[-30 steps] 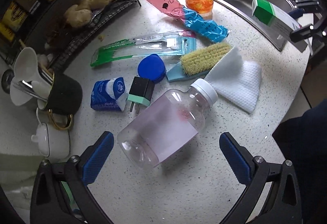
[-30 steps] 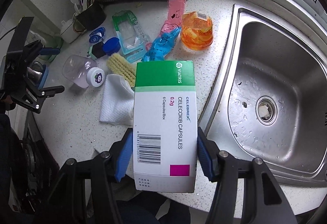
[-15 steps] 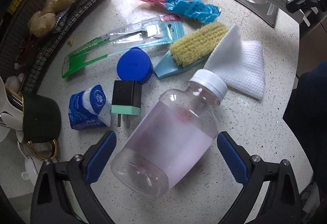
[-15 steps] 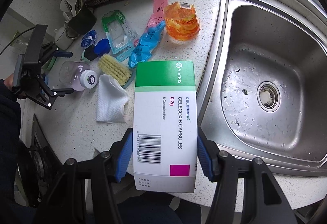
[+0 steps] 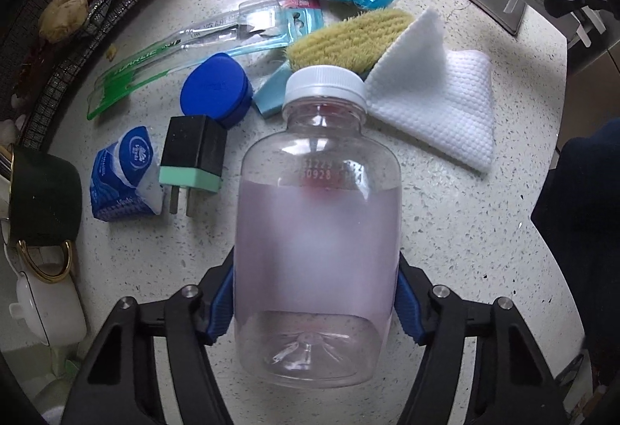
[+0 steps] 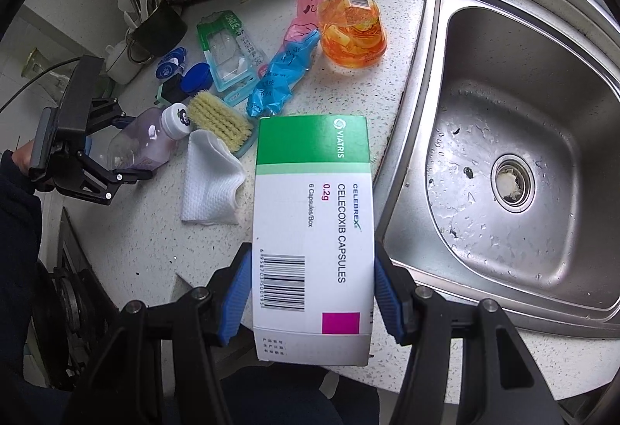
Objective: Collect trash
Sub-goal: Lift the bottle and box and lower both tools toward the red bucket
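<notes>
The left gripper has dropped and its jaws have just been closing; its blue pads now press the clear plastic bottle with white cap, lying on the speckled counter. The right gripper stays clamped on the green-and-white medicine box, near the steel sink.

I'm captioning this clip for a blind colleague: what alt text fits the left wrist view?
The left gripper, its jaws just closing, clasps a clear plastic bottle with a white cap lying on a speckled counter. Beyond it lie a scrubbing brush, white cloth, blue lid and plug adapter.
</notes>
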